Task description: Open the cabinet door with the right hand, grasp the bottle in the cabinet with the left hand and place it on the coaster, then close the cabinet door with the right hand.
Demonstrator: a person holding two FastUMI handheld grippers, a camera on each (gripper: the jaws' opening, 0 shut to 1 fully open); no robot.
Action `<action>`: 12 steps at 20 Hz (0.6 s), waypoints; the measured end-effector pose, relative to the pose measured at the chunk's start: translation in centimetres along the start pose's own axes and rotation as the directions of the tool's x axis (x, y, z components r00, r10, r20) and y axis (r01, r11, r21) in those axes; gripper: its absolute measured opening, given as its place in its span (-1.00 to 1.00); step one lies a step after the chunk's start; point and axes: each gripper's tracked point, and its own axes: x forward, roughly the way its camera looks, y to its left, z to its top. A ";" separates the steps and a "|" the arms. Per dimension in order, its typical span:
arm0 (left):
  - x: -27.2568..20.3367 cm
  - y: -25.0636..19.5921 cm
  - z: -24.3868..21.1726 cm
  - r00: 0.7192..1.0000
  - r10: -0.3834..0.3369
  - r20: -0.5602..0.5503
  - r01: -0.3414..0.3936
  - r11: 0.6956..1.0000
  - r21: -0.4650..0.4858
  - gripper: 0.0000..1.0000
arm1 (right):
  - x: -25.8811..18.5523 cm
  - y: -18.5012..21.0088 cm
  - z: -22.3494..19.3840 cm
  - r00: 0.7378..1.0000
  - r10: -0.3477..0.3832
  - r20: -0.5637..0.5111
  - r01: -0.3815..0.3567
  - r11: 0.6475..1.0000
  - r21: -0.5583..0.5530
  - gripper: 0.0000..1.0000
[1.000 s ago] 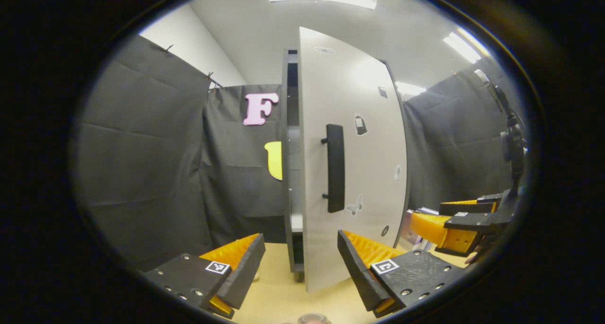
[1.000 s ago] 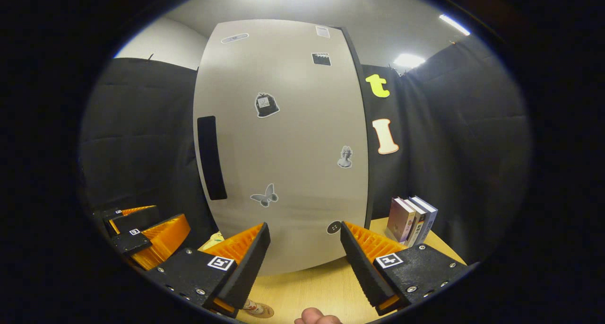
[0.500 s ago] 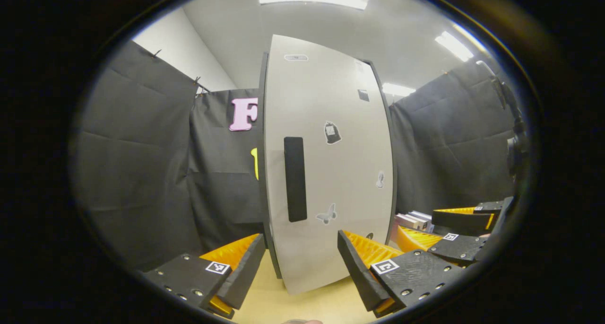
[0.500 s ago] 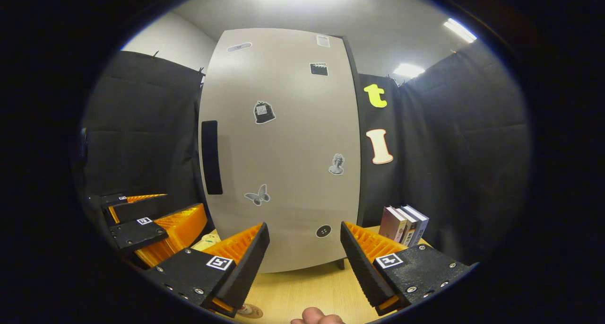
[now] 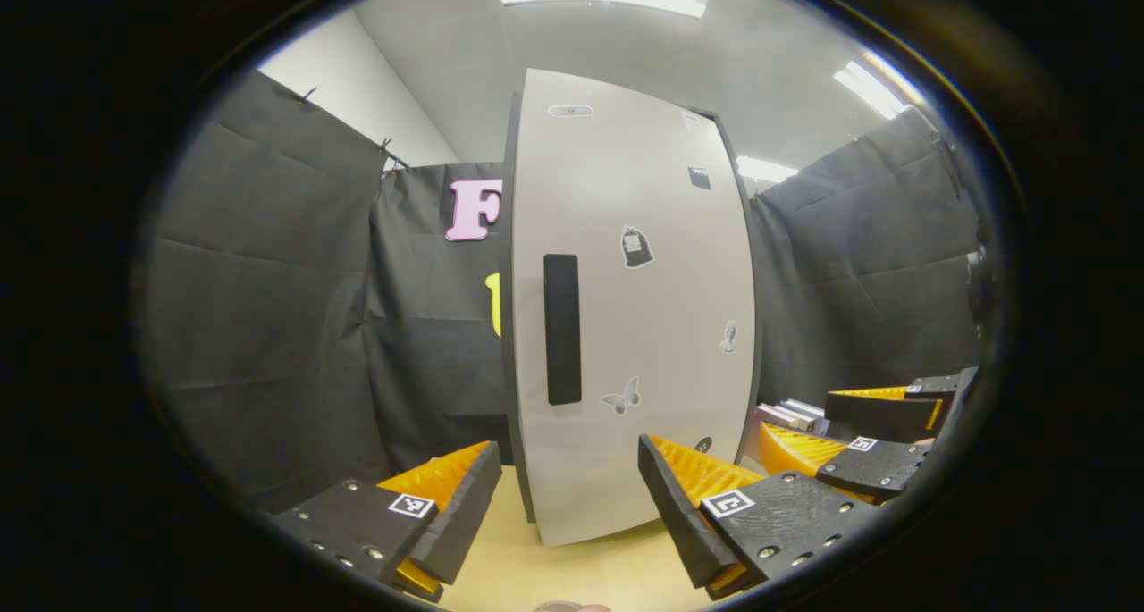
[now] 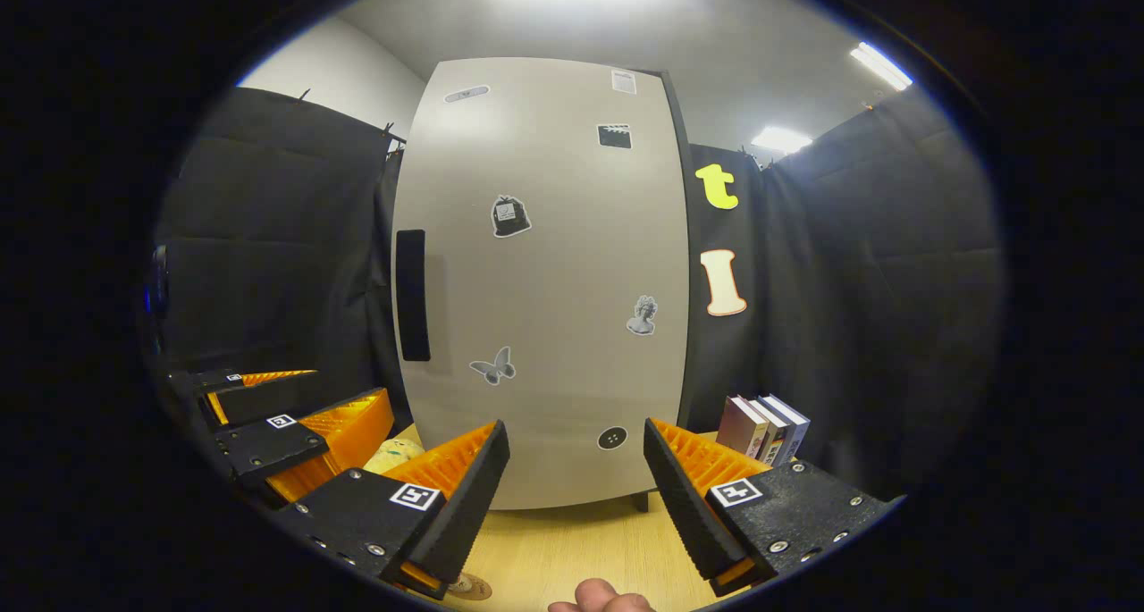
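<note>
The pale grey cabinet door stands shut, its black handle on the left side. My left gripper is open and holds nothing, a short way in front of the door. My right gripper is also open with nothing in it, facing the door's lower half. Each gripper shows in the other's view, open: the right one low right, the left one low left. A patterned coaster peeks out at the bottom edge. The cabinet's inside is hidden.
Several books stand upright on the wooden table right of the cabinet. A pale rounded object lies half hidden between the grippers. A fingertip shows at the bottom edge. Black cloth walls close in on both sides.
The door was ajar a second ago and has swung shut. My right gripper has drawn back a little from the door. Both grippers stayed open.
</note>
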 end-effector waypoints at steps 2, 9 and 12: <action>-0.2 -0.2 0.0 1.000 -0.005 0.002 0.005 1.000 -0.009 0.85 | 0.0 -0.2 0.1 1.000 0.000 0.007 0.000 1.000 -0.002 0.88; -0.1 -0.5 -0.5 1.000 -0.013 -0.005 0.013 1.000 -0.015 0.85 | -0.1 -1.0 0.1 1.000 -0.003 0.016 0.003 1.000 0.000 0.88; 0.3 -0.4 -1.0 1.000 -0.017 -0.014 0.017 1.000 -0.022 0.85 | -0.1 -1.2 -0.1 1.000 -0.004 0.014 0.004 1.000 0.001 0.88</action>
